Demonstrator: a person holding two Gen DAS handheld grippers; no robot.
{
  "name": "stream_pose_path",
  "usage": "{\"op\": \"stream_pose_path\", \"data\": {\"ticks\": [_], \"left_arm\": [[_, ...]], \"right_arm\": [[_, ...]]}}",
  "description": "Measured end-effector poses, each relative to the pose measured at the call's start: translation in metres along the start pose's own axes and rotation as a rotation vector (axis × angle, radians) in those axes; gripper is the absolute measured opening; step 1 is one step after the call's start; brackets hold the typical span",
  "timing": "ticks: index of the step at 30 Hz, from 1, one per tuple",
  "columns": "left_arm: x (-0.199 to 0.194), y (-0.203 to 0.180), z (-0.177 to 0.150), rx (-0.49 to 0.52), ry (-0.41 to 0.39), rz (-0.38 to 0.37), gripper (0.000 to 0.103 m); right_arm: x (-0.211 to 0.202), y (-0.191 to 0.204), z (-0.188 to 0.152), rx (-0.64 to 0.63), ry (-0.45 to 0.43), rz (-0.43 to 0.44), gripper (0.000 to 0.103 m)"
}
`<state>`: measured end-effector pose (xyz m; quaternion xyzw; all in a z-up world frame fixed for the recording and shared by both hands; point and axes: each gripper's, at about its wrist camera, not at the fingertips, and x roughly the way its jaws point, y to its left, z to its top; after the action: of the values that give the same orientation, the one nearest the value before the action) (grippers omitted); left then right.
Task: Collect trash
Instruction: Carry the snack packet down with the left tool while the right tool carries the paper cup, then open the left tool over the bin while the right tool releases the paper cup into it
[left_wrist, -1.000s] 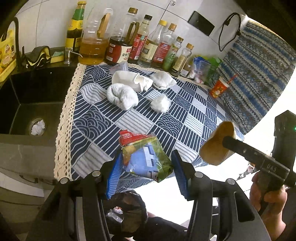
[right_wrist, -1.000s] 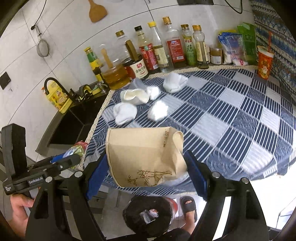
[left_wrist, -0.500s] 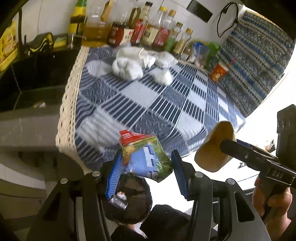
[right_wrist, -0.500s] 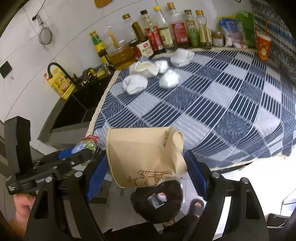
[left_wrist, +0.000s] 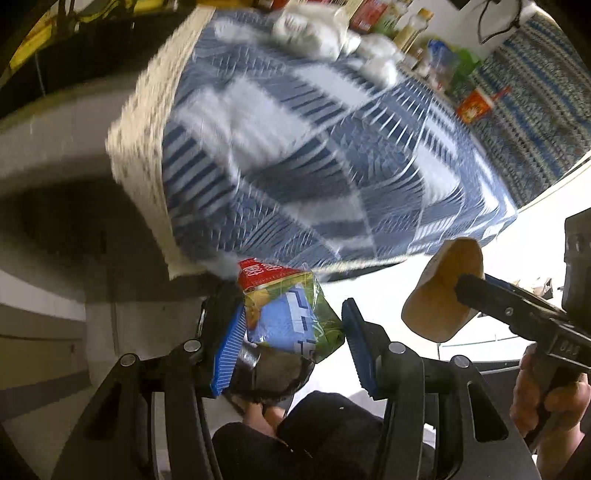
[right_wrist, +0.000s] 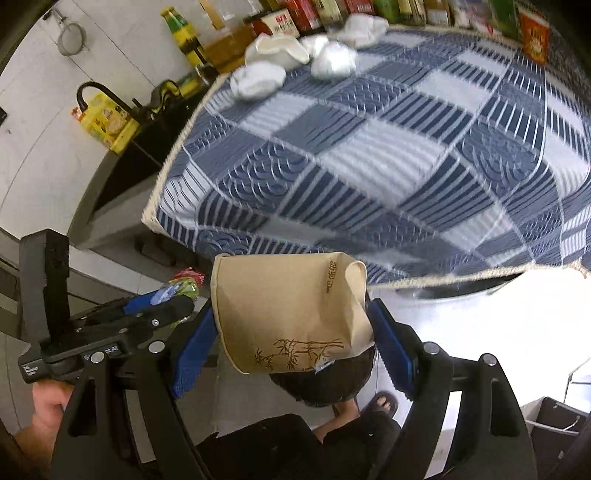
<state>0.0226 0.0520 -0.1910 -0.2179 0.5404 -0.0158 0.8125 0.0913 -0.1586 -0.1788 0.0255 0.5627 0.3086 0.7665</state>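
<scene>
Blue ribbed pads of the left gripper (left_wrist: 291, 338) pinch a crumpled snack wrapper (left_wrist: 286, 310), green and blue with a red top edge, which sticks up between the two fingers. Directly beneath it, past the fingertips, sits a round bin lined with a black bag (left_wrist: 273, 373), and below that the person's dark-clothed leg shows. To the right in the same view, the right gripper (left_wrist: 465, 291) grips a tan paper cup (left_wrist: 439, 295), with a hand (left_wrist: 546, 395) wrapped around its handle.

In the right wrist view, the right gripper (right_wrist: 295, 339) is clamped on the squashed paper cup (right_wrist: 291, 310), printed with a brown bamboo sketch; each blue pad presses one side of it, and the cup's rim is buckled inward at the right. Under the cup the black-lined bin (right_wrist: 325, 384) is partly hidden, with a sandalled foot (right_wrist: 384, 402) just beside it. At the left, the left gripper (right_wrist: 162, 299) carries the wrapper (right_wrist: 184, 284).

Beyond both tools lies a counter under a blue-and-white patterned cloth (right_wrist: 369, 155). At its far end rest several crumpled white tissues (right_wrist: 258, 79), well apart from the grippers, with bottles (right_wrist: 181, 33) lined along the wall behind them and a dark sink (right_wrist: 147, 136) with a black tap to the left.
</scene>
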Motion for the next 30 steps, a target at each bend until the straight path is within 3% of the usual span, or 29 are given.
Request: {"op": "stream_pose_path", "data": {"ticks": [10, 17, 30], "left_arm": [[0.062, 0.023, -0.035, -0.047, 0.139, 0.015, 0.051], [0.093, 0.039, -0.042, -0.071, 0.195, 0.043, 0.051], [0.150, 0.057, -0.050, -0.121, 0.290, 0.051, 0.051]], "right_arm": [[0.058, -0.014, -0.028, 0.031, 0.132, 0.013, 0.080], [0.095, -0.022, -0.037, 0.047, 0.196, 0.012, 0.080], [0.161, -0.065, -0.050, 0.226, 0.302, 0.044, 0.080]]}}
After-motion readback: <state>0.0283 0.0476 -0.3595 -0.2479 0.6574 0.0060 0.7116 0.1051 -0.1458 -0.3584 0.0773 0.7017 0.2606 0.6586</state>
